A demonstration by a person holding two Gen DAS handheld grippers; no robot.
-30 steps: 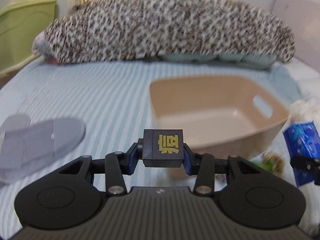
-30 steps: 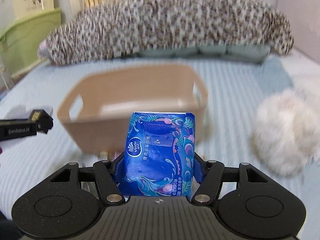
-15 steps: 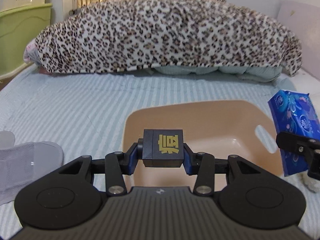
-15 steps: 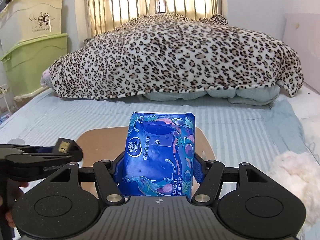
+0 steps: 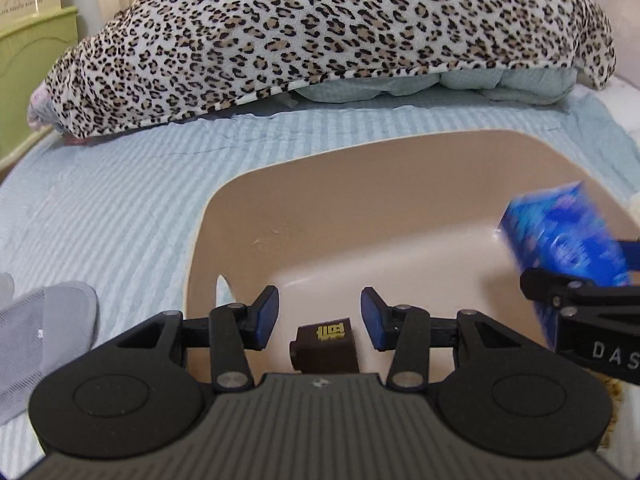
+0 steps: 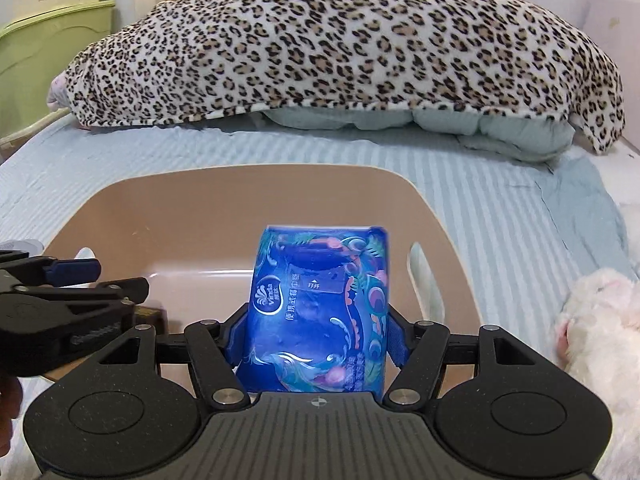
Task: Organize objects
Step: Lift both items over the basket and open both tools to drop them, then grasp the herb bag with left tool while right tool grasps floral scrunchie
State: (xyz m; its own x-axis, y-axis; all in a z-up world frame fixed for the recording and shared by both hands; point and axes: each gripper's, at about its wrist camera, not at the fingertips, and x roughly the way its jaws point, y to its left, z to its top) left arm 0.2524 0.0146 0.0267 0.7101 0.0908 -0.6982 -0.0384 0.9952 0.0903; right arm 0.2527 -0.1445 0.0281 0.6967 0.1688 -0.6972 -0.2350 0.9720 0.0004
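A tan plastic basket (image 5: 360, 168) (image 6: 248, 192) sits on the striped blue bedsheet. My left gripper (image 5: 319, 316) is open over the basket's near left part. A small black cube with a gold character (image 5: 326, 344) lies on the basket floor below its fingers; a corner of the cube shows in the right wrist view (image 6: 154, 314). My right gripper (image 6: 316, 340) is shut on a blue tissue pack (image 6: 320, 304) and holds it over the basket. The pack shows blurred at the right of the left wrist view (image 5: 568, 236). The left gripper shows at the left of the right wrist view (image 6: 72, 276).
A leopard-print blanket (image 5: 320, 40) is heaped across the back of the bed. A grey slipper (image 5: 40, 336) lies left of the basket. A white plush toy (image 6: 600, 320) lies right of it. A green cabinet (image 6: 48, 44) stands at the far left.
My left gripper opened and the black cube dropped onto the basket floor. Both grippers moved forward over the basket. The tissue pack came lower and closer to the basket.
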